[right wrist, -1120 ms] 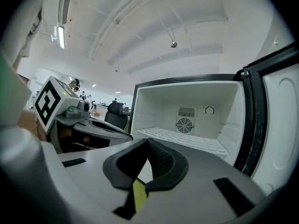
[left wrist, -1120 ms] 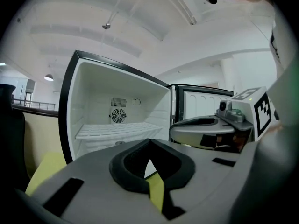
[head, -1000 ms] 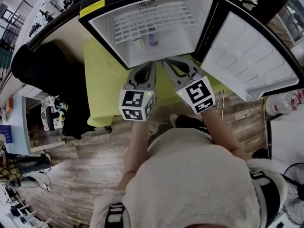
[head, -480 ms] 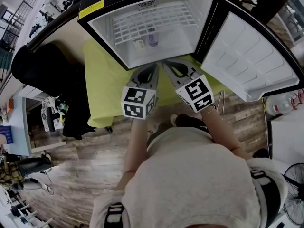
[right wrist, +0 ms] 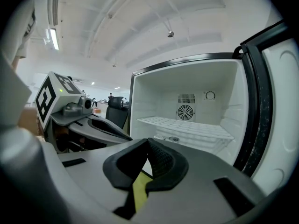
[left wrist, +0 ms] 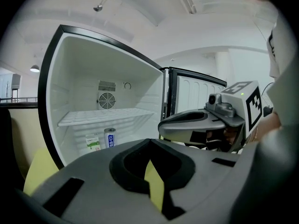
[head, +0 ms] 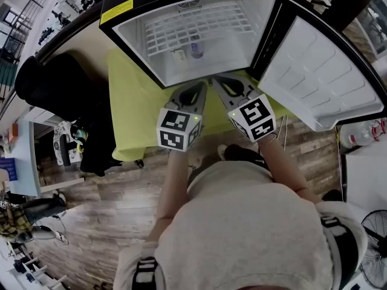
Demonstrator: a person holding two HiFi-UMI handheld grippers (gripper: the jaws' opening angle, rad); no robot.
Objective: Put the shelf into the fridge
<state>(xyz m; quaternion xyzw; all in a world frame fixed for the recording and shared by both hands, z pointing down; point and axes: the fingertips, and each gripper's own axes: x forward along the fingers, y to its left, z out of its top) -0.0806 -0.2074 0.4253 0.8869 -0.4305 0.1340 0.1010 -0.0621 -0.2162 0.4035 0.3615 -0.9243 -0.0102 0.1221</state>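
Note:
The fridge [head: 128,38] stands open on a yellow-green covered table. A white wire shelf [head: 195,28] lies level inside it, also in the left gripper view [left wrist: 105,117] and the right gripper view [right wrist: 187,126]. Below the shelf stand a can [left wrist: 109,137] and a small carton [left wrist: 92,141]. My left gripper [head: 195,90] and right gripper [head: 221,83] hover side by side just in front of the fridge opening. Both are shut with nothing held. Each shows in the other's view: the right gripper [left wrist: 161,126], the left gripper [right wrist: 122,134].
The fridge door [head: 314,71] swings open to the right. The yellow-green cloth [head: 130,113] hangs over the table's front. A black chair [head: 54,83] stands at the left, bottles [head: 363,132] and a fan [head: 376,246] at the right. Wood floor lies below.
Both grippers have drifted slightly to the right and a little toward the fridge. The shelf and the items inside have not moved.

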